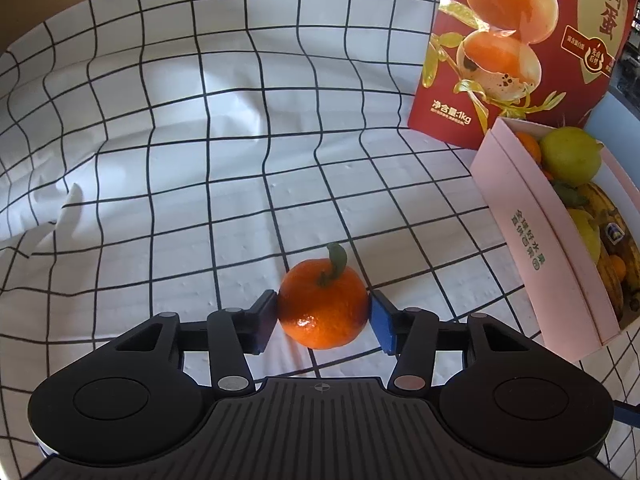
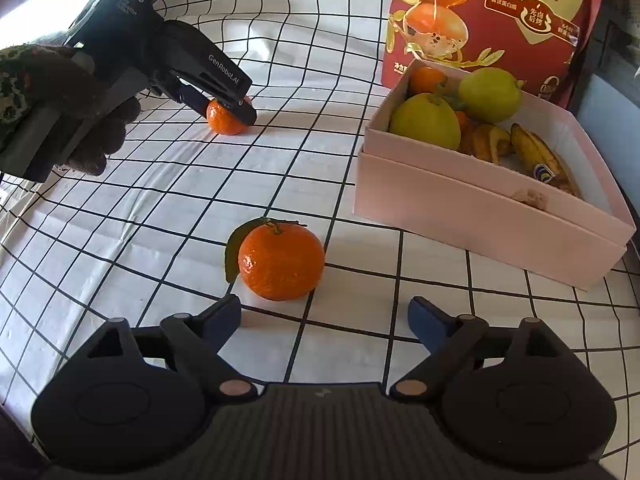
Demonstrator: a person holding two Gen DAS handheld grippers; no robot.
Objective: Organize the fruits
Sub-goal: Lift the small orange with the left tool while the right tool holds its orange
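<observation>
Left wrist view: left gripper (image 1: 323, 317) low over a white cloth with a black grid (image 1: 180, 160), its two blue pads flanking a tangerine (image 1: 323, 312) that sits on the cloth with its green stem up. Left pad touching the fruit's side, right pad just at its other side — whether pressing or only grazing, cannot tell. Far right, a pink box (image 1: 532, 216) lying open, holding green-yellow citrus, small oranges and browned bananas. Behind the box, a red bag (image 1: 520, 52) printed with eggs, standing upright.

Right wrist view: right gripper (image 2: 324, 316) spread wide, nothing between its pads. Just beyond the fingertips, a second tangerine (image 2: 281, 260) resting on the cloth (image 2: 160, 220) with a green leaf at its left side, apart from both pads. Farther off at upper left, a gloved hand (image 2: 76, 108) gripping the left gripper (image 2: 224, 106), tilted down onto the first tangerine (image 2: 226, 118) — fruit partly hidden by the black fingers. At right, the pink box (image 2: 480, 216) near the second tangerine but well clear of it, red bag (image 2: 500, 20) upright behind.
</observation>
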